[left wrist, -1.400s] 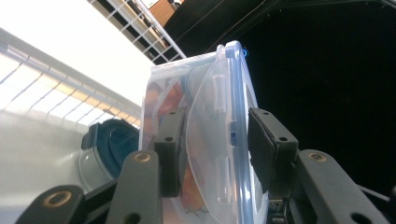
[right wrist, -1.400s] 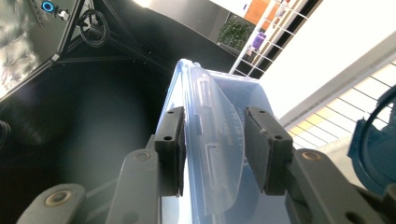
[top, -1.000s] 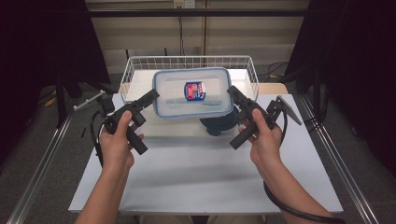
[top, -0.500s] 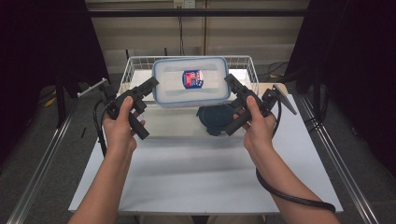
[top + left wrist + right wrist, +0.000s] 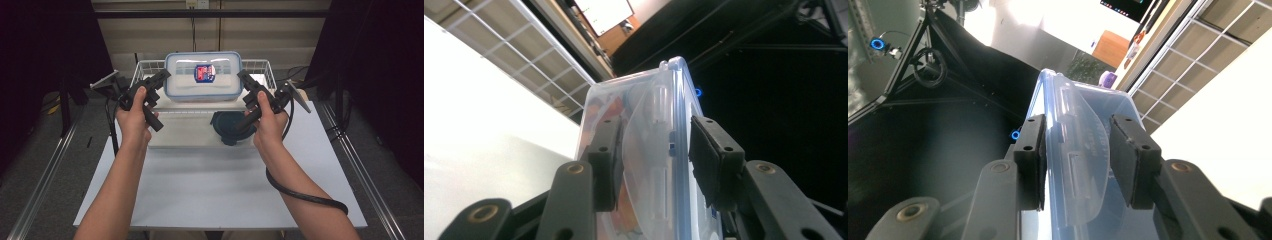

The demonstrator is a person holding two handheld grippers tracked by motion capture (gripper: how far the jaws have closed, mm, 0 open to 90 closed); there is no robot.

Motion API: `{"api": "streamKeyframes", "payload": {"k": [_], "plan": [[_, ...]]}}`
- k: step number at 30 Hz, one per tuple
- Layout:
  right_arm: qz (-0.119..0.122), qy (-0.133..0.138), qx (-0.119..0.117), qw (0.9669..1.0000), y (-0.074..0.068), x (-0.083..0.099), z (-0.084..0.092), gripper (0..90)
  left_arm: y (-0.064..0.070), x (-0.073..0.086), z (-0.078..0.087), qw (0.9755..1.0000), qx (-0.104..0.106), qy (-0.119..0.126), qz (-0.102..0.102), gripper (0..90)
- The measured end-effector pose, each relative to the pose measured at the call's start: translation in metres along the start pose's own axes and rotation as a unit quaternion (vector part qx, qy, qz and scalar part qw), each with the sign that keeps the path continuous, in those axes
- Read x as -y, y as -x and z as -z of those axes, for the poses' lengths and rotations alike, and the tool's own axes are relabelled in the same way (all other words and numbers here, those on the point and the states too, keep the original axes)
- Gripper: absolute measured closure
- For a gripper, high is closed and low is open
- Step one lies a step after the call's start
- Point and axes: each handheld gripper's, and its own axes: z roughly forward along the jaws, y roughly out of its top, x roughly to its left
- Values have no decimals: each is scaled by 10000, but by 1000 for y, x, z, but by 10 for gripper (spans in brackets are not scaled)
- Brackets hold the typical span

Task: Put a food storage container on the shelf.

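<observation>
White table (image 5: pixel 200 185), wire basket (image 5: pixel 260 67) behind: left gripper (image 5: pixel 161 79), right gripper (image 5: pixel 244 80) clamped on clear blue-rimmed plastic box (image 5: pixel 202 75); keep it level.

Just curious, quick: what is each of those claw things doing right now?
Left gripper: shut on the plastic container's left end.
Right gripper: shut on its right end.

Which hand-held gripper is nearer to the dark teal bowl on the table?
Right. The right hand-held gripper and its hand are just above the dark teal bowl; the left hand-held gripper is farther off, left of it, across the plastic container.
</observation>
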Motion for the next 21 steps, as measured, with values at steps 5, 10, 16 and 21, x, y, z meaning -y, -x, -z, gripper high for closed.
{"api": "streamKeyframes", "payload": {"k": [5,10,16,21], "plan": [[-22,-14,103,9999,5,1,-8,607,-7,-6,-9,9998,-176,-14,97,574],[-56,-92,229,9997,9,0,-13,602,-12,-8,-14,9996,-261,-38,98,573],[-17,-66,284,9996,13,-1,-18,598,-15,-10,-19,9995,-304,-34,128,571],[-8,-116,354,9993,15,-3,-23,592,-17,-9,-23,9992,-349,47,162,568]]}}
